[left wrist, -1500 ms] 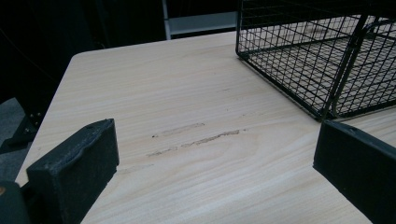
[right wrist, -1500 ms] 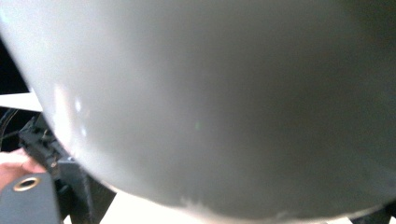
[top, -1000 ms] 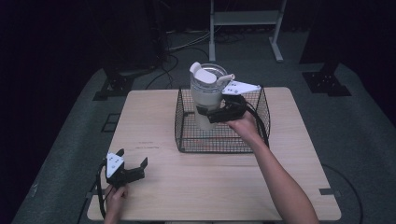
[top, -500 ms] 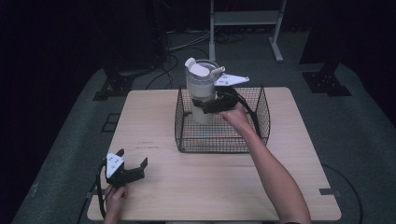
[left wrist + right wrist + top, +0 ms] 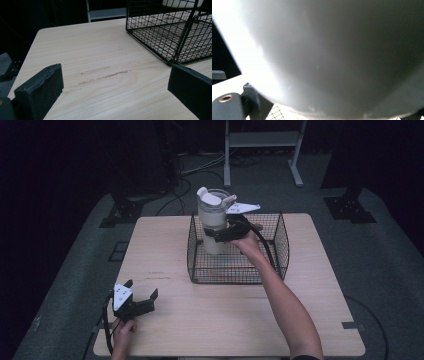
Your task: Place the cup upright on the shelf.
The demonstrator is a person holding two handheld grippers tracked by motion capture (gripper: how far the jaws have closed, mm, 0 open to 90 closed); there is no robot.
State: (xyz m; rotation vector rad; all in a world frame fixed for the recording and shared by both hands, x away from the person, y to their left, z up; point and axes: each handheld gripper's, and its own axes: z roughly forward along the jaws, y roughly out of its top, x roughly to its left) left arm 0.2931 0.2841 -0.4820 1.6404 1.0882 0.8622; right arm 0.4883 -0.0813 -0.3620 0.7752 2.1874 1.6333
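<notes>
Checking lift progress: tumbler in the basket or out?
Partly out. The right gripper holds the tumbler upright; its top stands above the wire basket rim, its bottom still inside.

The worktop [image 5: 165,245] was pale wood with fine lines of grain. It looked smooth and matt, but a few rough scratches [image 5: 105,75] marked it. The basket [image 5: 280,245] was thin black wire, crossed into small squares, with a dull finish. The cup [image 5: 212,227] looked like smooth cream plastic, a little shiny where the light hit it, and its lid [image 5: 210,197] was white plastic. The fingers [image 5: 40,90] of the left gripper [image 5: 137,295] were black and matt, like hard rubber, with small dents along the edge. The floor [image 5: 70,285] looked like grey carpet, soft and dull.
</notes>
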